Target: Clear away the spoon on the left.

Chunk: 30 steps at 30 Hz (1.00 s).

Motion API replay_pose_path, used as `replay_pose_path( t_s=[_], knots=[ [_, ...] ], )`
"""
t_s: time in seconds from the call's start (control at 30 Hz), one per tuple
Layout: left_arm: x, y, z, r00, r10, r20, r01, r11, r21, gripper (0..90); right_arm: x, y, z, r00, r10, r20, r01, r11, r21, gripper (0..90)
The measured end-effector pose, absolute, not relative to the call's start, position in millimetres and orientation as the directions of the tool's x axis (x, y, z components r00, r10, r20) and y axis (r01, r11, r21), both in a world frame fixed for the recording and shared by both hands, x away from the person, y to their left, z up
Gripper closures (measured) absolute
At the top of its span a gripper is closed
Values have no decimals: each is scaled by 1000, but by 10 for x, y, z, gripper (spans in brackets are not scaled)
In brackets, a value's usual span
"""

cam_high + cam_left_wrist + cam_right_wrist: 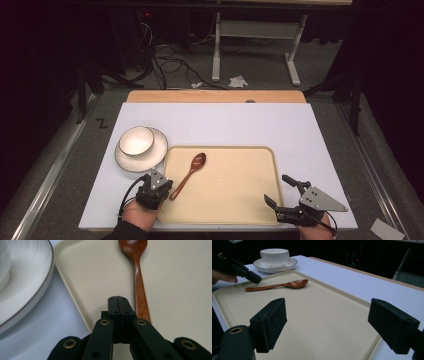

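The left gripper (117,300) is shut tight with nothing in it, just beside the wooden spoon (138,282), while the right gripper (327,323) is wide open over the tray (317,315).

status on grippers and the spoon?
Left gripper shut, empty, beside the spoon handle. Right gripper open over the tray. Spoon flat on tray, not held. Nothing in the way.

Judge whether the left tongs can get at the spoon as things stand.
Probably yes. The left tongs sit right beside the spoon handle on the tray, with nothing between them. But their jaws are shut beside the handle, not around it, so they would have to open first.
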<state>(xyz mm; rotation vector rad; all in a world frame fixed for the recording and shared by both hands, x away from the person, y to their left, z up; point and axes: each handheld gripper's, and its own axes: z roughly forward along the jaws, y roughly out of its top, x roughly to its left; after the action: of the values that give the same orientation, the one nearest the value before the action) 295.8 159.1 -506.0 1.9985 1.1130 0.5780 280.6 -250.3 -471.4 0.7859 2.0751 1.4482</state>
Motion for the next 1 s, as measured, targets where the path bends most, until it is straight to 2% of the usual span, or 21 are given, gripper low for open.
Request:
replay_pose_path(
  t_s=[0.1,0.33,0.37,0.5,1.0],
  knots=[
    [2940,1597,-5061,533,846,5,521,-333,786,900,2804,-2508,-4713,-715,697,-63,181,271,945,167],
    [2978,1687,-5043,513,858,34,526,-345,777,900,2802,-2510,-4713,-712,699,-60,185,269,945,167],
    [3027,1752,-5071,492,870,34,559,-346,754,900,2803,-2508,-4713,-715,697,-62,182,271,945,167],
    [3067,1764,-5135,513,858,26,605,-383,698,900,2804,-2505,-4713,-714,697,-63,181,271,945,167],
    [2914,1410,-5119,643,765,39,545,-493,678,900,2798,-2506,-4711,-713,698,-63,184,272,945,168]
  ],
)
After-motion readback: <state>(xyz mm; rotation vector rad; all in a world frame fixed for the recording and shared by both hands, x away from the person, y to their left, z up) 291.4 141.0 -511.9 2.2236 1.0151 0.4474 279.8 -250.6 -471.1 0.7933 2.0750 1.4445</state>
